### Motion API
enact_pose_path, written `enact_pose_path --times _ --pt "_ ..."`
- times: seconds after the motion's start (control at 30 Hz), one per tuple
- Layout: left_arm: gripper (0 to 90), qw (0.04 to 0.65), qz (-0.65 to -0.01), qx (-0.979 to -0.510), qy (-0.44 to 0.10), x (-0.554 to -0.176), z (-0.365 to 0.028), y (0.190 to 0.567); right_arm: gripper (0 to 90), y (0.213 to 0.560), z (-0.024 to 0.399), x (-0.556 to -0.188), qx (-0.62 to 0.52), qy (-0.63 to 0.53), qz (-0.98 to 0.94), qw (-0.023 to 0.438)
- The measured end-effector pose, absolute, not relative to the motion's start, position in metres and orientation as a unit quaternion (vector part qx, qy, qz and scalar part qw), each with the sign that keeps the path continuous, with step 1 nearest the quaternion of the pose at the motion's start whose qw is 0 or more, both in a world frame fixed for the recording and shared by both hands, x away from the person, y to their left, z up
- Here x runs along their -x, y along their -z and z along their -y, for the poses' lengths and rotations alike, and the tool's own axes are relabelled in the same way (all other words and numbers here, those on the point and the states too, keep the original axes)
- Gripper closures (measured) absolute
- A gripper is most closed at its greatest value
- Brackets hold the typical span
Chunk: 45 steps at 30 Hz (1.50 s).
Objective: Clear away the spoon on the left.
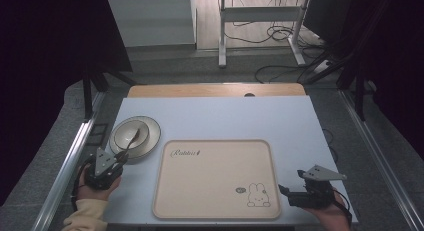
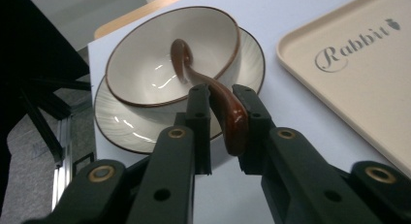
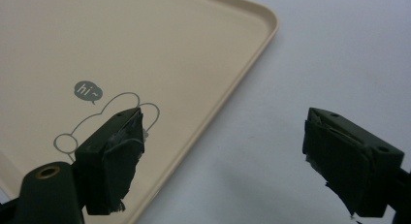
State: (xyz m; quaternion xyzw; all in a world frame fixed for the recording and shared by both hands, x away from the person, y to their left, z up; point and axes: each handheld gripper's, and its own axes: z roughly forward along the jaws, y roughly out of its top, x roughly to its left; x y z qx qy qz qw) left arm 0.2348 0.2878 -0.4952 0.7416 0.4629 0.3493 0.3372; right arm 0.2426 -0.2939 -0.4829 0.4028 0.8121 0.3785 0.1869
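1. a pale blue table top (image 1: 215, 118) fills the middle of the high view, with a wooden strip along its far edge, grey floor and dark curtains around it, and a white desk frame with loose cables at the upper centre.
2. a beige tray (image 1: 216, 178) with rounded corners lies at the lower centre of the table; it bears the word "rabbit" at its upper left and a rabbit drawing with a "hi~" bubble at its lower right.
3. a cream bowl (image 1: 131, 134) with a brown rim stands on a matching ribbed saucer (image 1: 151, 139), left of the tray and apart from it.
4. a brown spoon (image 2: 223, 105) rests with its scoop inside the bowl and its handle reaching out over the near rim.
5. the left gripper (image 2: 222, 107), held by a hand in a cream sleeve at the lower left of the high view, has its jaws pinching the spoon's handle from both sides.
6. the right gripper (image 3: 223, 156), at the lower right of the high view, has its jaws spread wide with nothing between them; one jaw hangs over the tray's rabbit corner, the other over bare table.
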Motion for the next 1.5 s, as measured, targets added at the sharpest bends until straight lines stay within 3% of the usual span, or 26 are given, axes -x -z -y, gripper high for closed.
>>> enact_pose_path --times 0.17,1.5 --pt "84.1 0.337 -0.471 -0.735 -0.352 -0.234 -0.290 0.494 15.1 0.483 0.294 -0.243 -0.402 -0.378 -0.813 0.186" --pt "84.3 0.397 -0.484 -0.690 -0.364 -0.220 -0.304 0.469 15.1 0.482 0.296 -0.243 -0.405 -0.380 -0.810 0.187"
